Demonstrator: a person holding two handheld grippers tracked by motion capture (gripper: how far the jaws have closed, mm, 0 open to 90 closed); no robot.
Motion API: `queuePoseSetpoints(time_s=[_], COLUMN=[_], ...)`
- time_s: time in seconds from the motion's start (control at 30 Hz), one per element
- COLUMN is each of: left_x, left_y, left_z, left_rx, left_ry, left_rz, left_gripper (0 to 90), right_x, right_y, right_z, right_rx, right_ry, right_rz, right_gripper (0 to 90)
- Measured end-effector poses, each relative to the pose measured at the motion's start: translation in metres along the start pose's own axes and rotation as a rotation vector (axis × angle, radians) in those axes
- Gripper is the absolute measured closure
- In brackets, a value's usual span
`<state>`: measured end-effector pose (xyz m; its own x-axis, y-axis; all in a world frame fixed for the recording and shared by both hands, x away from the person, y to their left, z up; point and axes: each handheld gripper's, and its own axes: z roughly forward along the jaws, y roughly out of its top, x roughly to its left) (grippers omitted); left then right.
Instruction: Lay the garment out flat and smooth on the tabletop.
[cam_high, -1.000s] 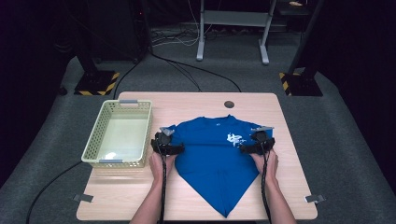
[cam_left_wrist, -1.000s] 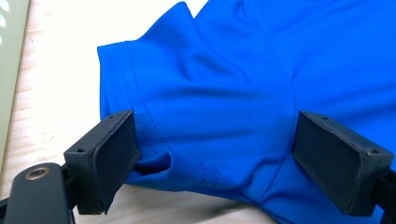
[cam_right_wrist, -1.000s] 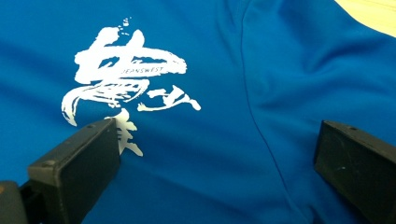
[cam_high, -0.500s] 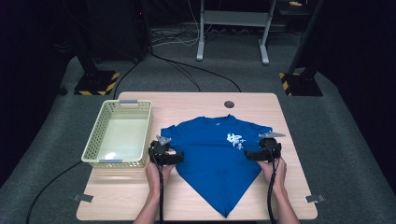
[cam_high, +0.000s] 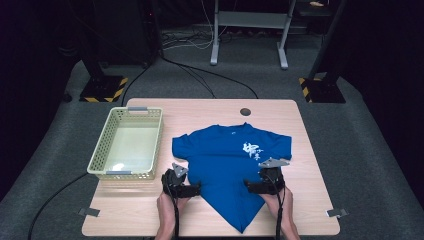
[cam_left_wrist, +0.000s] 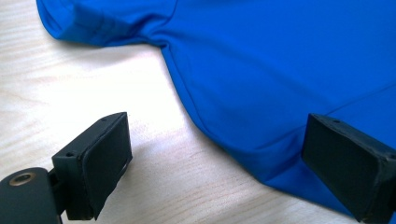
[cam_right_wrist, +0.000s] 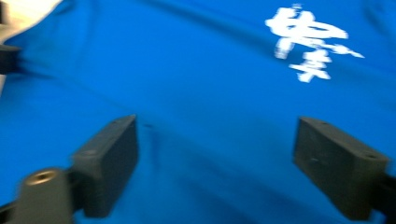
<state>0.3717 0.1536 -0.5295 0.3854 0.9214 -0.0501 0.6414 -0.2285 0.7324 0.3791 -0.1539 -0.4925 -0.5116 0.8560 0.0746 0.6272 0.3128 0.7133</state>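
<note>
Nearest the person, the two forearms came in from the table's near edge, each hand behind its tool. The left gripper (cam_high: 192, 190) lay low at the shirt's left edge, its jaws standing wide apart and having just been opening a little further. In the left gripper view one jaw sat over bare wood and the other at the folded blue hem; whether that pad touched the cloth was hard to tell, but nothing was pinched between the two. The right gripper (cam_high: 252, 186) lay over the lower right part of the shirt. Its jaws were also spread, though they had just been closing somewhat, and in the blurred right gripper view only flat blue fabric lay beneath the gap, none of it gathered or clamped.

The blue T-shirt (cam_high: 231, 170) was spread on the wooden table (cam_high: 310, 210), roughly at its middle and a little to the right. Its lower part was folded into a point that aimed at the near edge, between the two hands. Its sleeves spread left and right farther back, with white lettering (cam_high: 251, 150) on the chest toward the right sleeve.

Left of the shirt, just beside the left sleeve, stood a pale yellow basket (cam_high: 98, 160). Beyond the collar a small round hole (cam_high: 245, 111) sat in the tabletop near the far edge.
</note>
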Motion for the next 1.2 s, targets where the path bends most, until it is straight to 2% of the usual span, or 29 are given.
queuePoseSetpoints(time_s=[0.1,0.3,0.47,0.53,0.67,0.73,0.87,1.0,1.2], left_x=[-0.001,-0.004,-0.005,-0.005,-0.005,-0.005,-0.005,-0.005,-0.005], left_y=[-0.001,0.0,0.0,0.0,0.0,0.0,0.0,0.0,0.0], left_z=[0.0,0.002,0.002,0.002,0.002,0.002,0.002,0.002,0.002], left_rx=[-0.006,0.005,0.006,0.005,0.006,0.006,0.006,0.005,0.004], left_ry=[0.004,0.019,0.018,0.018,0.018,0.018,0.018,0.017,0.017], left_rz=[0.002,0.033,0.037,0.037,0.037,0.037,0.037,0.038,0.037], left_gripper=[7.6,7.2,7.3,7.3,7.3,7.3,7.4,7.5,7.5], right_x=[0.011,0.03,0.037,0.037,0.033,0.031,0.024,0.019,0.017], right_y=[0.001,0.0,-0.002,-0.002,-0.005,-0.007,-0.009,-0.013,-0.013], right_z=[0.006,0.022,0.029,0.029,0.028,0.027,0.023,0.019,0.01], right_rx=[0.017,0.053,0.059,0.068,0.058,0.051,0.046,0.027,-0.001], right_ry=[0.011,0.006,-0.016,-0.019,0.005,0.026,0.033,0.026,0.021], right_rz=[-0.009,-0.029,-0.049,-0.058,-0.046,-0.035,-0.012,0.0,-0.006], right_gripper=[22.2,34.5,48.6,54.2,67.2,73.8,82.9,85.3,85.7])
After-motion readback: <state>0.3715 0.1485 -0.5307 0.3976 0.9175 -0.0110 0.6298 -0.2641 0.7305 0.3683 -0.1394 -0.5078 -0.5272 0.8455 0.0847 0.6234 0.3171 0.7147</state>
